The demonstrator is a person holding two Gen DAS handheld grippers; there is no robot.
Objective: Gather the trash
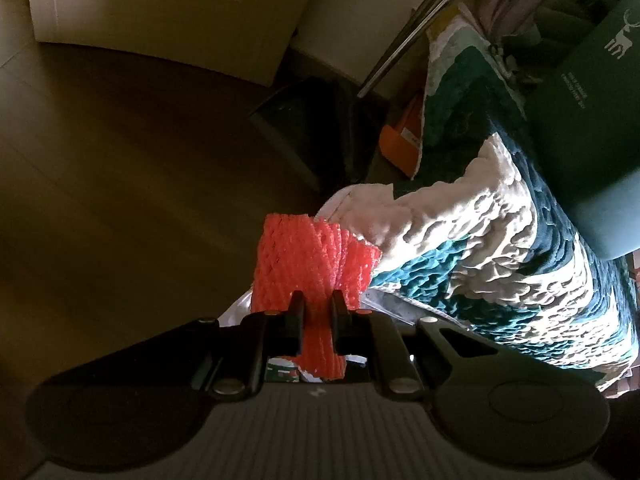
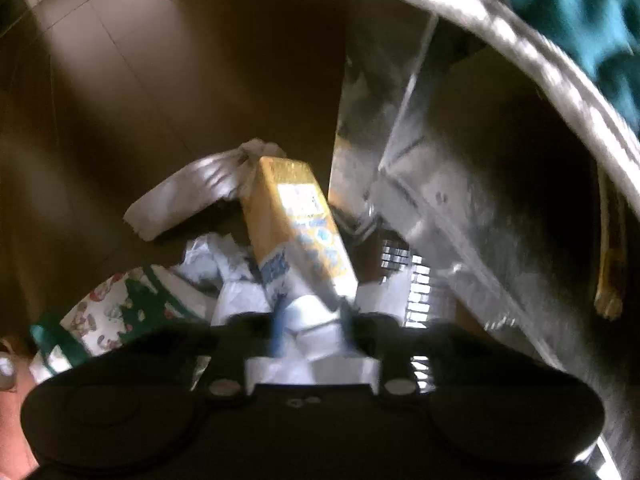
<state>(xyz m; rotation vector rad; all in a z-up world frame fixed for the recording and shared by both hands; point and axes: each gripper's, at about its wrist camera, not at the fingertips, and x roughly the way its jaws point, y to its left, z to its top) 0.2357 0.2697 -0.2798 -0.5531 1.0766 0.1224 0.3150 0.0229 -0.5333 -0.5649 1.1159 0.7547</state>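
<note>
L gripper point(image 1: 318, 300) is clamped on a red foam net sleeve point(image 1: 316, 258); the jaws are nearly closed, pads pressing both sides of the net, which sticks up past the tips toward 12 o'clock and hangs a bit below them too. At 3 o'clock from the net is a teal-and-white textured blanket point(image 1: 500, 248), its edge just beside the net. Above that, at approx 1 o'clock, a dark green box point(image 1: 592, 128) w/ a white deer logo sits on the blanket. At 12 o'clock from the net, well apart, a dark bin point(image 1: 320, 128) stands on the brown floor point(image 1: 120, 160), w/ an orange item point(image 1: 402, 136) just beside it at its 3 o'clock. A white door point(image 1: 160, 8) is at 11 o'clock, far back.

R gripper point(image 2: 310, 320) view is blurred. A yellow-and-white drink carton point(image 2: 298, 232) lies tilted between the jaws, its lower end at the tips, top end pointing to 12 o'clock. Jaws stand part open around it; can't tell if the pads actually press the carton. Under and around it: crumpled white paper point(image 2: 212, 256) at 9 o'clock, and a patterned wrapper point(image 2: 108, 320) w/ green edge at approx 8 o'clock. A clear plastic container point(image 2: 432, 208) is at 2 o'clock from the carton, close by.
</note>
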